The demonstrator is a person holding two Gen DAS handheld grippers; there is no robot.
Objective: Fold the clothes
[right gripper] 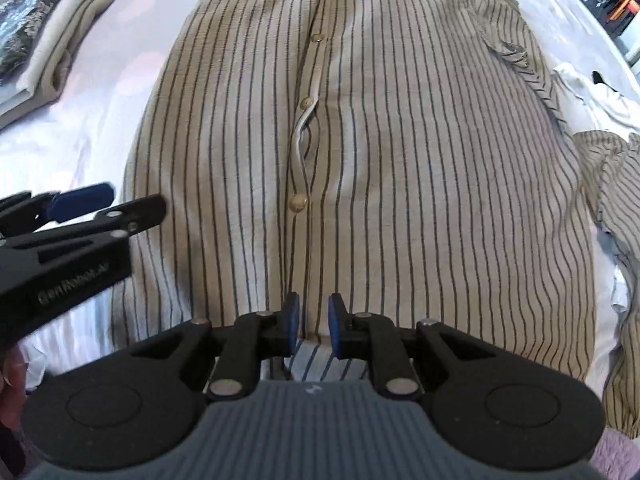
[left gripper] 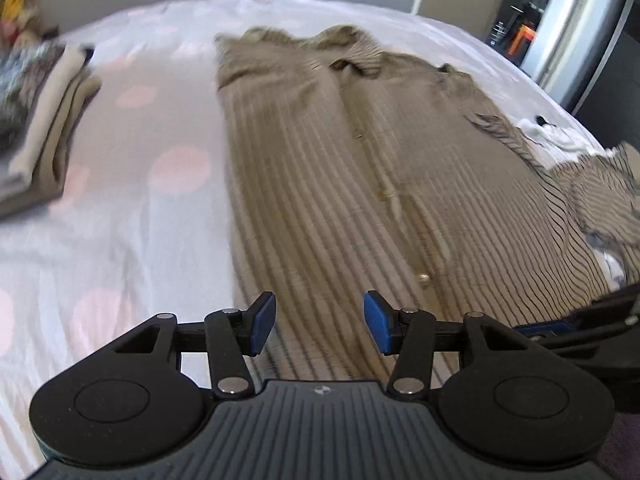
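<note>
The right claw (right gripper: 313,327) stands narrowly parted over the hem of the striped button-up shirt (right gripper: 360,160), gripping nothing. The left claw (left gripper: 319,327) gapes wide and empty above the shirt's lower left. The shirt lies flat mid-frame on the bed (left gripper: 120,208). A stack of folded clothes (left gripper: 44,120) sits upper left.

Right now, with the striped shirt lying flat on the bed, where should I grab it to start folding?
Probably take the striped shirt at its bottom hem, coming in low from the near edge. It lies buttoned and face up with the collar at the far end, so the hem is nearest. The right gripper already sits over the hem by the placket, fingers slightly apart; the left gripper is open.
</note>
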